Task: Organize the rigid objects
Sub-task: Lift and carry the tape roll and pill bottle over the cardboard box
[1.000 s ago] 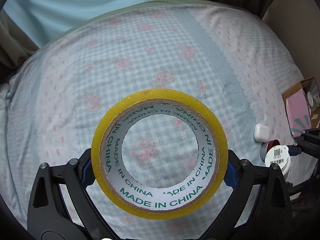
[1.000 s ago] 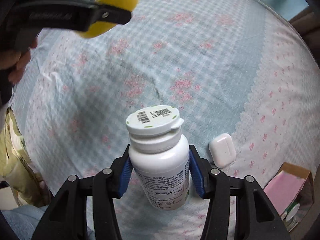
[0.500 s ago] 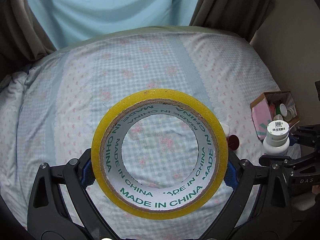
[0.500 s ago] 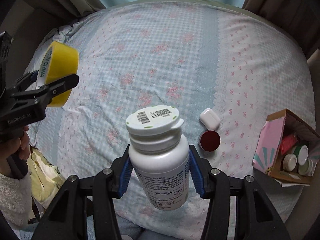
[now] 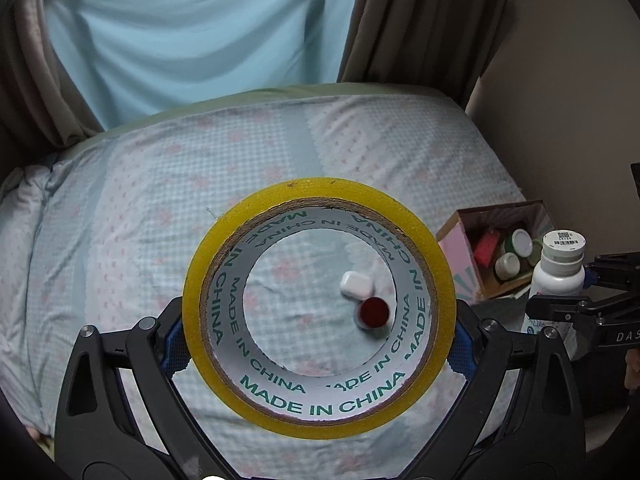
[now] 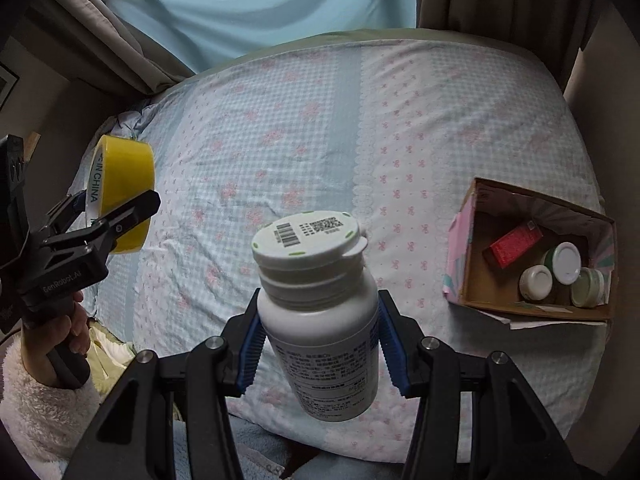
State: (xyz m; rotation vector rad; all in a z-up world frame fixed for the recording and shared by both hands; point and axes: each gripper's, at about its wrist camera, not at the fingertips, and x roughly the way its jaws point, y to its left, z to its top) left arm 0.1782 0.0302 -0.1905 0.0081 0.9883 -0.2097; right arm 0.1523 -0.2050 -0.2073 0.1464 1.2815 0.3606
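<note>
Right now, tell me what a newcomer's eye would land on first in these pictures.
The yellow tape roll fills the left wrist view, clamped in the left claw, with "MADE IN CHINA" printed inside its core. In the right wrist view, the white pill bottle sits upright in the right claw above the bed. At the bed's right edge stands an open cardboard box holding jars.

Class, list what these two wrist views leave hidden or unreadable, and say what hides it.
1. Right wrist view: the white bottle hides the earbud case and red-lidded jar.
2. Right wrist view: bottle label print is too small to read.
3. Left wrist view: the tape roll hides its gripper's fingertips.
4. Both views: box walls hide its lower contents.
</note>
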